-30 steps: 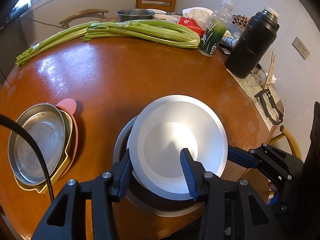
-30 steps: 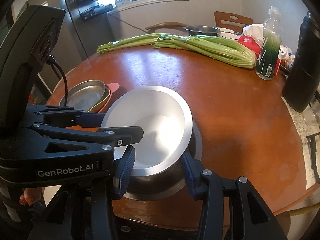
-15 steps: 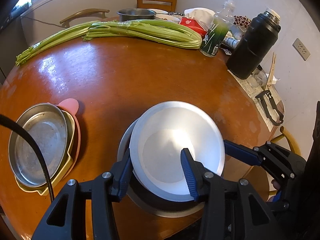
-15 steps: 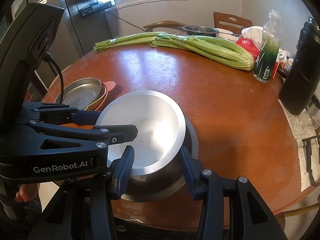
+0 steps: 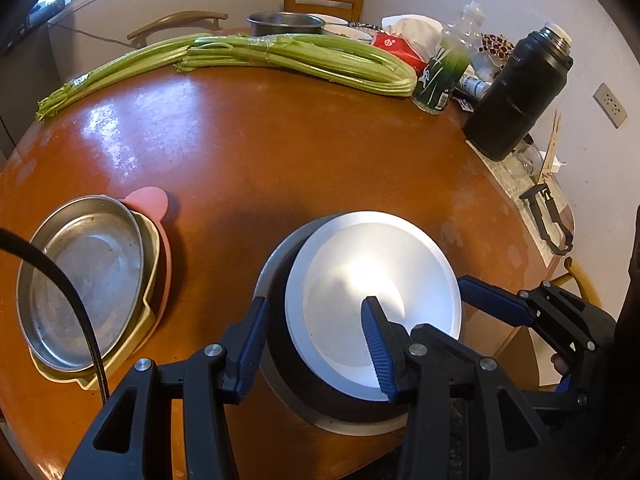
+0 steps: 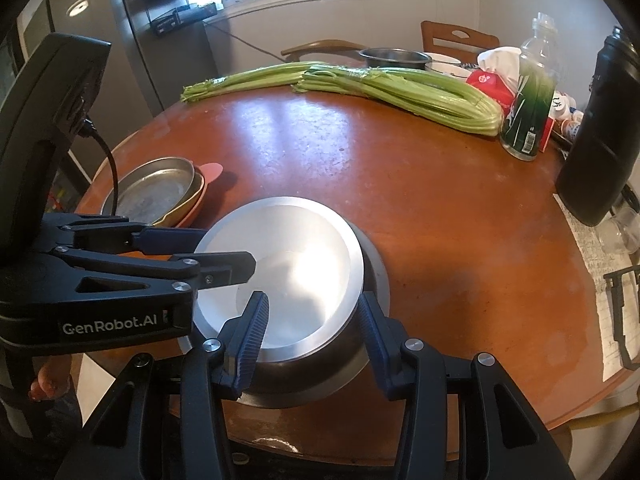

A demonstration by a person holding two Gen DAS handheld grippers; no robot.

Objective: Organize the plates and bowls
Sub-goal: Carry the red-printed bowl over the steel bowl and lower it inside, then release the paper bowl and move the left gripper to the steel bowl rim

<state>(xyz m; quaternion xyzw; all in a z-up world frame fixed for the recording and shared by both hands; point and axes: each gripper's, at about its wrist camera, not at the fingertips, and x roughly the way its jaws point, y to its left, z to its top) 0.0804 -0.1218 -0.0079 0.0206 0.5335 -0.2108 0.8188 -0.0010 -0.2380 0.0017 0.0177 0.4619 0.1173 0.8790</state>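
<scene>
Celery stalks (image 5: 280, 54), a green bottle (image 5: 442, 76), a black flask (image 5: 520, 96) and perhaps tissues (image 5: 412, 28) crowd the table's (image 5: 280, 152) far side.

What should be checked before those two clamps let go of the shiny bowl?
1. Left gripper has one finger inside the inner bowl and one outside its wall: ok.
2. Right gripper straddles the same bowl's wall: ok.
3. Inner bowl sits level in the outer bowl: not ok, it tilts.
4. Inner bowl rests on the outer bowl's bottom: cannot tell.
5. Plate stack lies apart from the bowls: ok.
</scene>
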